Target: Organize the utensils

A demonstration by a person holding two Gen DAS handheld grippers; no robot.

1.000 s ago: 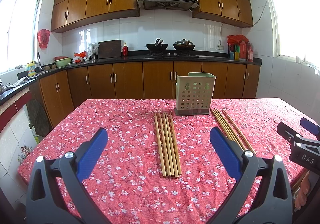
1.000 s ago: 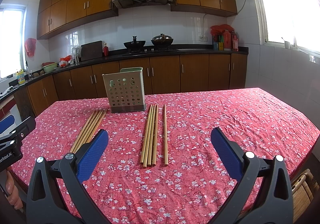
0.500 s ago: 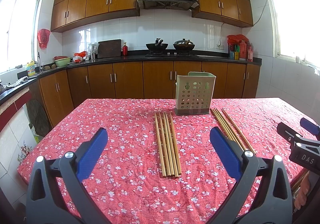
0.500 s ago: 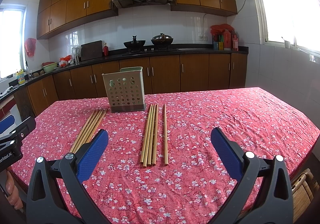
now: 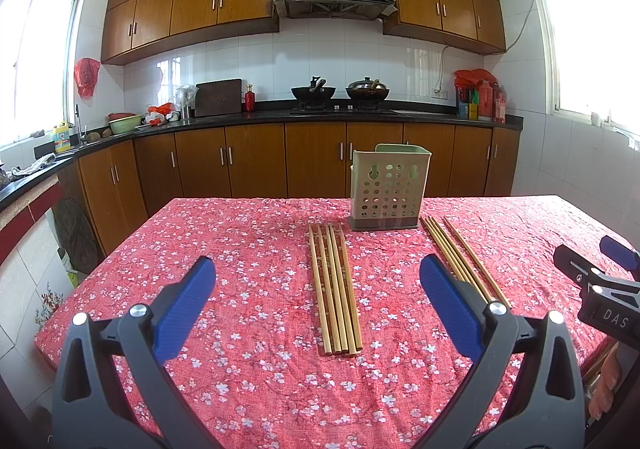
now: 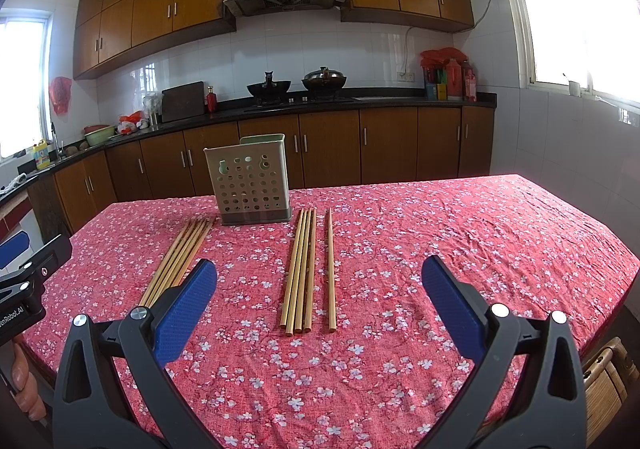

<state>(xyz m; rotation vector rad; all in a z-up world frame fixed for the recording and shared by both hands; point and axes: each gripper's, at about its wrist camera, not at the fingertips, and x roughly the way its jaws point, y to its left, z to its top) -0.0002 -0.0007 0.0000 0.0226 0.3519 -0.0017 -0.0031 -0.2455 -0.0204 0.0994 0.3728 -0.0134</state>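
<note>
1. The left tool (image 5: 316, 277) hangs over the near part of the counter (image 5: 240, 245), which wears a red flowered cloth; its blue pads (image 5: 184, 305) stand wide apart with nothing between them.
2. The right tool (image 6: 318, 277) is likewise released, pads (image 6: 448, 305) spread and gripping nothing, above the near edge of the counter (image 6: 480, 233).
3. A pale perforated holder (image 5: 390, 187) stands upright at the far middle of the counter; in the right wrist view the holder (image 6: 250, 179) sits left of centre.
4. A left bundle (image 5: 335, 285) of chopsticks lies flat on the cloth, running near to far, its far ends just left of the holder's base. In the right wrist view this bundle (image 6: 180, 259) passes partly behind the left pad.
5. A right bundle (image 6: 302, 269) lies to the right of the holder, sticks side by side and touching.
6. A single stick (image 6: 330, 269) lies just right of that bundle, parallel and apart from it.
7. In the left wrist view the right bundle (image 5: 456, 257) is partly hidden by the right pad.
8. Each tool shows at the edge of the other's view: the right tool (image 5: 600, 281) at right, the left tool (image 6: 28, 285) at left.
</note>
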